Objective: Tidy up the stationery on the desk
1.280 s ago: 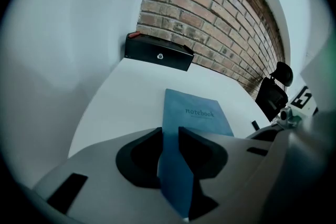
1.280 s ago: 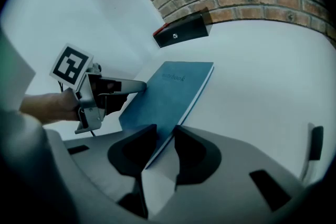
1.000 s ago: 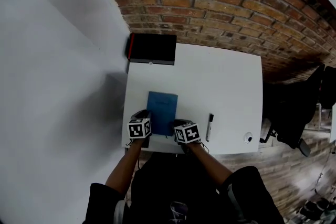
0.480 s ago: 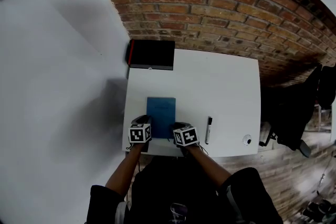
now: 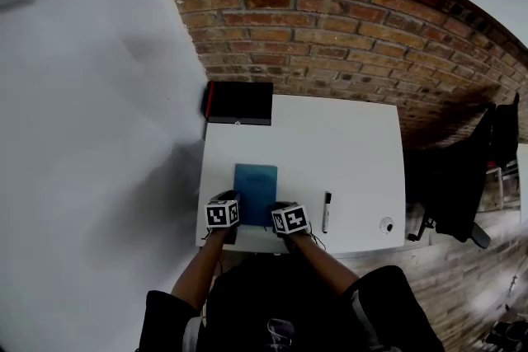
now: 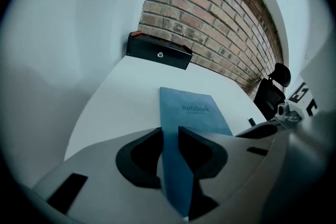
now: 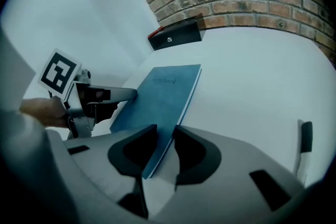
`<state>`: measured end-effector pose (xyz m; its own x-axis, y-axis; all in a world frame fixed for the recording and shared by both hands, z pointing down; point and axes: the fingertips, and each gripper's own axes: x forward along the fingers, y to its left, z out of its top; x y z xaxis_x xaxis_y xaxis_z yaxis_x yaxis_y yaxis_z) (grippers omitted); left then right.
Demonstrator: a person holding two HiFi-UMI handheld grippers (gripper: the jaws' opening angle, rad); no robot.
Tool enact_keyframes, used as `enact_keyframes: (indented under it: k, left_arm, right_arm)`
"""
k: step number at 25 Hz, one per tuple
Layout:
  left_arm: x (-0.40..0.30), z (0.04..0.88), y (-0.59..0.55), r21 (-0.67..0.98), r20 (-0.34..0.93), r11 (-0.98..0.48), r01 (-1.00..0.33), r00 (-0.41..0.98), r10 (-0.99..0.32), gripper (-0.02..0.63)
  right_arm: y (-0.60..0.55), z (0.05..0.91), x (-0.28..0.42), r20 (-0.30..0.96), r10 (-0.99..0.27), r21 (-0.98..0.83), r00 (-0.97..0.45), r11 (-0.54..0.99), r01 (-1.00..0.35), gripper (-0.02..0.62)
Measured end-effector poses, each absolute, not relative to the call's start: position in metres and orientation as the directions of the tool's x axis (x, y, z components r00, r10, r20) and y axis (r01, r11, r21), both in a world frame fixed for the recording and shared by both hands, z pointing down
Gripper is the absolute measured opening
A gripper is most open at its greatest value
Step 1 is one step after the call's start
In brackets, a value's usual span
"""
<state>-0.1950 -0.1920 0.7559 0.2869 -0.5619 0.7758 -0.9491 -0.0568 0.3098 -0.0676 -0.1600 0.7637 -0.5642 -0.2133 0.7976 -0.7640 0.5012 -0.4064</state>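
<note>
My left gripper (image 6: 169,136) and right gripper (image 7: 161,136) each clamp the near edge of the blue notebook (image 5: 255,187) on the white desk (image 5: 346,144); a marker (image 5: 327,212) lies beside it.

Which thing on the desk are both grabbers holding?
The blue notebook: the left gripper and right gripper each pinch its near edge. The marker lies untouched to its right, and the black box sits at the far corner.

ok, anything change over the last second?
Nothing clearly moved; only the head camera's framing shifted. The left tool and right tool stay at the near edge of the notebook, each shut on it now. The pen and black box sit where they were on the desk.
</note>
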Motion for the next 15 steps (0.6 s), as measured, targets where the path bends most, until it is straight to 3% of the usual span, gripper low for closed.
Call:
enact_keyframes:
  k: [6, 10, 15]
  left_arm:
    - [-0.198, 0.729, -0.189, 0.181, 0.769, -0.112, -0.977, 0.211, -0.604, 0.103]
    - [-0.183, 0.688, -0.189, 0.172, 0.663, -0.19, -0.967, 0.256, -0.704, 0.09]
    - [-0.153, 0.654, -0.169, 0.209, 0.601, -0.256, -0.944, 0.331, -0.727, 0.015]
  right_arm:
    - [-0.16, 0.754, -0.066, 0.784, -0.227, -0.437, -0.578, 0.46, -0.773, 0.104]
    - [-0.166, 0.721, -0.057, 0.735, -0.358, -0.394, -0.575, 0.464, -0.793, 0.055]
    - [-0.154, 0.68, -0.034, 0.651, -0.487, -0.347, -0.582, 0.492, -0.799, 0.023]
